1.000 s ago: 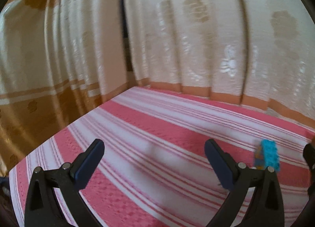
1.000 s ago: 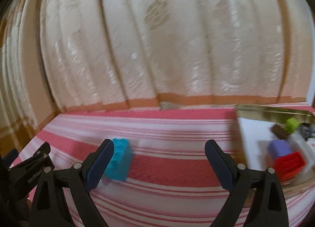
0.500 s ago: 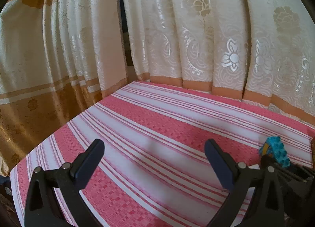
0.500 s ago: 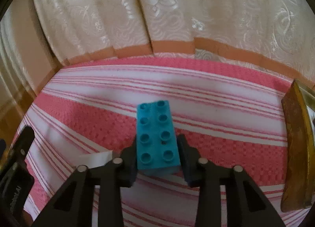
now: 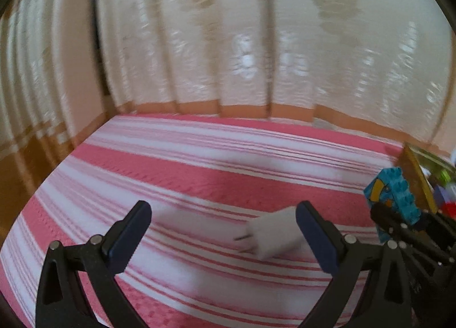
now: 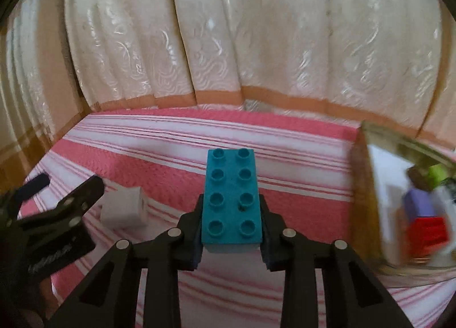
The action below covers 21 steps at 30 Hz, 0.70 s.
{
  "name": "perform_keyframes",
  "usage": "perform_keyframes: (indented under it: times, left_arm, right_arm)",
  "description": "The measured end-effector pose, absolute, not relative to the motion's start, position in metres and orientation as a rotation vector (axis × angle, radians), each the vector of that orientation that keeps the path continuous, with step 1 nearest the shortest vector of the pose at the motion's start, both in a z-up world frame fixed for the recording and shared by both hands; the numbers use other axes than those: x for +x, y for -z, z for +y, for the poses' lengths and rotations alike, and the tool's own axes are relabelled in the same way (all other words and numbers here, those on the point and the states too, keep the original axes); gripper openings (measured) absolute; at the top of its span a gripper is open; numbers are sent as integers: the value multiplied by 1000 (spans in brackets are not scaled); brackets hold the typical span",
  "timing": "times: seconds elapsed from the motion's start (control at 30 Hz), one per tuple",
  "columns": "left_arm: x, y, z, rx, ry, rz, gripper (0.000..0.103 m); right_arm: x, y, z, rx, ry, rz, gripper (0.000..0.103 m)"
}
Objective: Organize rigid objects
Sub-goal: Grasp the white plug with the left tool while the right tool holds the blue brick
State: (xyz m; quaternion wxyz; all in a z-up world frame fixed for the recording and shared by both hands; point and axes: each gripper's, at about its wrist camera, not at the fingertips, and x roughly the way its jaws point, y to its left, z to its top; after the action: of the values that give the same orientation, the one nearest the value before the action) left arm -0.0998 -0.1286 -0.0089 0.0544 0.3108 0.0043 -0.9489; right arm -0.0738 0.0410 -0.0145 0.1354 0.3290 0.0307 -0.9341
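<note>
Right wrist view: the right gripper point(image 6: 231, 231) clamps a teal studded brick point(image 6: 231, 200), studs up, above the pink-striped cloth point(image 6: 171, 163), with a tray point(image 6: 367, 185) of blocks at right. On the left wrist view, the left gripper point(image 5: 222, 231) stands wide apart, a white charger plug point(image 5: 273, 234) lying just beside its right finger.

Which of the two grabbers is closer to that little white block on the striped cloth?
Left. The open left gripper has the white block just inside its right finger. The right gripper, clamping the teal brick, sits off to the block's right.
</note>
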Motion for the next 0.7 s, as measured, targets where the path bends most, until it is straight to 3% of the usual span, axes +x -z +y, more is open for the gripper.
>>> perform_keyframes:
  times: [0.27,0.57,0.7]
  left_arm:
    - [-97,13,-84,1016,3041,-385,102]
    - [-128,26,-114,1314,3059,-249,90]
    - [-144,37,-113,1445,3022,-224,74]
  right_arm:
    - [-50,20,77,994,2662,55,34]
    - [-60,27,65,1018,2614,91,34]
    - [-65,32,65,1055,2591,86,34]
